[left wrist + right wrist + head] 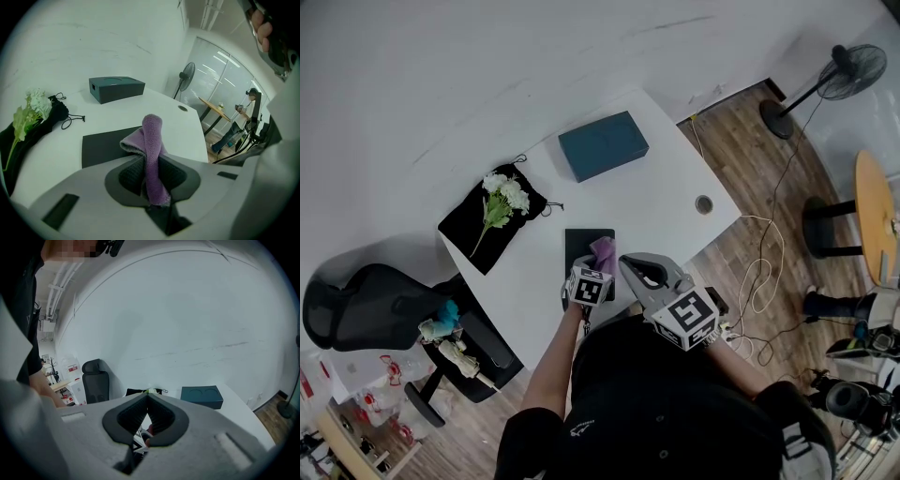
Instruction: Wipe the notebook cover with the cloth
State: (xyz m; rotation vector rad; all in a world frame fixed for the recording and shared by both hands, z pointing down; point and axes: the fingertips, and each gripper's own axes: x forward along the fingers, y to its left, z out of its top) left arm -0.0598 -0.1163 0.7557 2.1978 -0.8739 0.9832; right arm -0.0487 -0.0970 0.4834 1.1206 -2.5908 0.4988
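Observation:
A black notebook [584,246] lies flat near the front edge of the white table [670,178]; it also shows in the left gripper view as a dark cover [103,145]. A purple cloth [152,150] stands up between the jaws of my left gripper [151,176], which is shut on it, and hangs over the notebook's near right part [603,250]. My right gripper [636,270] is raised beside the left one, tilted up off the table, its jaws [147,416] closed with nothing between them.
A dark teal box [603,144] sits at the table's far side. White flowers [504,197] lie on a black drawstring bag [483,225] at the left. A cable hole [704,203] is at the right. A black office chair [366,305] stands left, a fan [848,70] far right.

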